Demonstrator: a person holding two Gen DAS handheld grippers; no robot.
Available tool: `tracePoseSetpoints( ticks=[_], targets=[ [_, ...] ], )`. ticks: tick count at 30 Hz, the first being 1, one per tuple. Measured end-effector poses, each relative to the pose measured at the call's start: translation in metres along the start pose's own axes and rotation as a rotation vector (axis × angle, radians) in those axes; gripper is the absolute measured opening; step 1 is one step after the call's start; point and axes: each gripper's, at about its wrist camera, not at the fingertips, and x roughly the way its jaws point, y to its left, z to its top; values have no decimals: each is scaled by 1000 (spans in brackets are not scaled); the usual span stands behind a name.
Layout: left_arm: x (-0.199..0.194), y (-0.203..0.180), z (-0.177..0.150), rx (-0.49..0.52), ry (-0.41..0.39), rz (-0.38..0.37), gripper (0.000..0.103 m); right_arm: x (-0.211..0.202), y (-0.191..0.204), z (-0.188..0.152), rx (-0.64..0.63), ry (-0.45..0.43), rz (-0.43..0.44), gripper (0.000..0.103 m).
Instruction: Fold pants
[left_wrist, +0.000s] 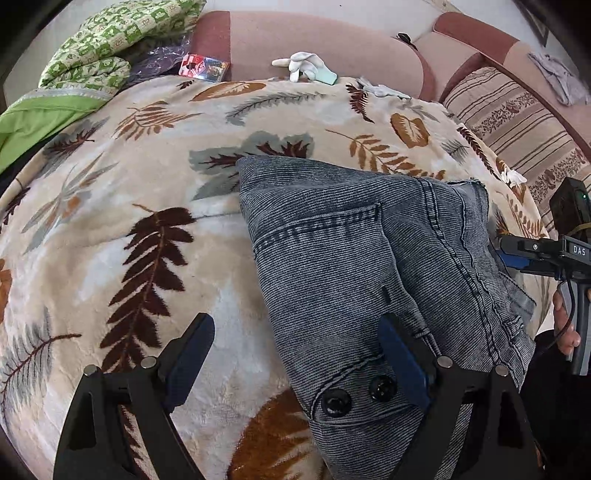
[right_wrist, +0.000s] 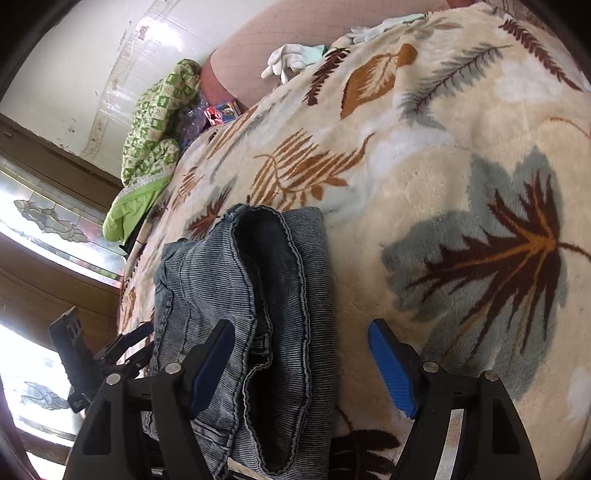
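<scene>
The grey-blue denim pants (left_wrist: 369, 266) lie folded in a compact stack on the leaf-print blanket (left_wrist: 129, 184); two dark buttons show at the near corner. My left gripper (left_wrist: 295, 350) is open, its jaws wide apart just above the near edge of the pants, holding nothing. In the right wrist view the pants (right_wrist: 266, 302) show an open leg hem facing the camera. My right gripper (right_wrist: 301, 354) is open over that end, holding nothing. It also shows at the right edge of the left wrist view (left_wrist: 517, 254), beside the stack.
White gloves (left_wrist: 306, 64) lie at the blanket's far edge against the pink sofa back (left_wrist: 314, 40). A green patterned quilt (left_wrist: 110, 44) and a red packet (left_wrist: 203, 66) sit far left. A striped cushion (left_wrist: 517, 122) lies at right.
</scene>
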Motion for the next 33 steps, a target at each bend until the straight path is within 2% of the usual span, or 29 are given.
tracePoseSetpoints(
  ticks=[3, 8, 13, 18, 22, 25, 33],
  targets=[
    [7, 9, 7, -19, 40, -70, 90, 1, -10, 2, 28, 22, 60, 78],
    [22, 15, 22, 11, 100, -189, 90, 9, -15, 5, 33, 67, 152, 83],
    [30, 16, 31, 34, 112, -276, 90, 23, -7, 7, 14, 121, 234, 83],
    [30, 15, 30, 49, 106, -328, 90, 36, 15, 1, -79, 139, 220, 85],
    [25, 14, 25, 68, 112, -356, 90, 41, 26, -3, -127, 154, 252, 85],
    [20, 16, 17, 66, 139, -428, 90, 45, 36, -8, -169, 168, 282, 85],
    [19, 11, 10, 57, 151, -440, 90, 52, 40, -11, -193, 177, 260, 85]
  ],
)
